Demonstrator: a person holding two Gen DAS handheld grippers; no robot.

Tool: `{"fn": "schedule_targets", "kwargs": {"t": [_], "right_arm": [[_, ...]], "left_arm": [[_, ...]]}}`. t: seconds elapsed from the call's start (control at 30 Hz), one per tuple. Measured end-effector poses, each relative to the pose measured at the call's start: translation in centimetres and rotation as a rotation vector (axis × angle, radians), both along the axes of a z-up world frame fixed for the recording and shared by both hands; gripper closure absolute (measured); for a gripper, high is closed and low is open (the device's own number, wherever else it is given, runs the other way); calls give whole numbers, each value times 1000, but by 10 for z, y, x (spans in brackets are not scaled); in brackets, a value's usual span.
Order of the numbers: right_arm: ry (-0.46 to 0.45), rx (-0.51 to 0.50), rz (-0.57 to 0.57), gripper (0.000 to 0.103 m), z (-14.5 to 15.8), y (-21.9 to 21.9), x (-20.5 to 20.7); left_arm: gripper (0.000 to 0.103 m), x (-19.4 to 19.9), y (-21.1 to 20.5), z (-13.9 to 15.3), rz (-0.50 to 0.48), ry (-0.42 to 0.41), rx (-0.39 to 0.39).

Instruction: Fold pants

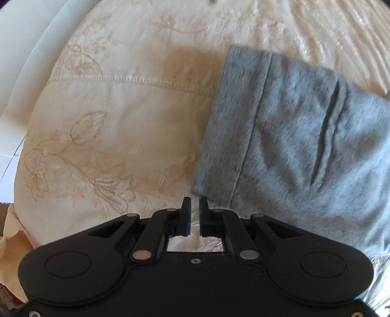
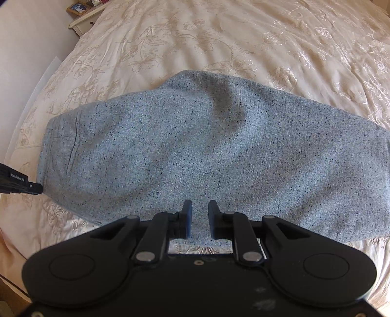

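Note:
Grey speckled pants (image 2: 195, 146) lie folded across a cream embroidered bedspread (image 2: 219, 36), waistband to the left. My right gripper (image 2: 199, 212) points down over their near edge and is shut on the grey fabric that fills the gap between its fingers. In the left wrist view the pants (image 1: 292, 146) look blurred, and their ribbed waistband (image 1: 231, 126) runs down to a corner just above my left gripper (image 1: 194, 207). That gripper is shut to a narrow slit in which only bedspread (image 1: 109, 122) shows. The left gripper (image 2: 22, 183) also appears at the right wrist view's left edge, its tip against the waistband corner.
A white surface (image 1: 22, 61) borders the bed's left side. A pale nightstand (image 2: 85, 18) with a framed picture (image 2: 78, 8) stands at the far left corner. Open bedspread stretches beyond the pants and to their left.

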State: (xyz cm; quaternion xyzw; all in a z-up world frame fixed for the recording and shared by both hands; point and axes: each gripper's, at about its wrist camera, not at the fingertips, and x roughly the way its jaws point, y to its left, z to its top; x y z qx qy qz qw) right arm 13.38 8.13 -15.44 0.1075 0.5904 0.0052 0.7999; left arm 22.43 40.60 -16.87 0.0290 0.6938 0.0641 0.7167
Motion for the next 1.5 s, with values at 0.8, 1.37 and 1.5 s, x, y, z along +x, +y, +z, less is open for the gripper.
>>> {"fn": "schedule_targets", "kwargs": {"t": [0.8, 1.37, 1.5], "right_arm": [[-129, -69, -40, 79, 10, -28, 165], [64, 84, 124, 77, -39, -9, 164], [48, 54, 174, 78, -30, -7, 151]], "left_arm": [[56, 9, -59, -7, -230, -125, -59], [55, -44, -63, -15, -241, -157, 6], [55, -39, -66, -16, -236, -155, 5]]}}
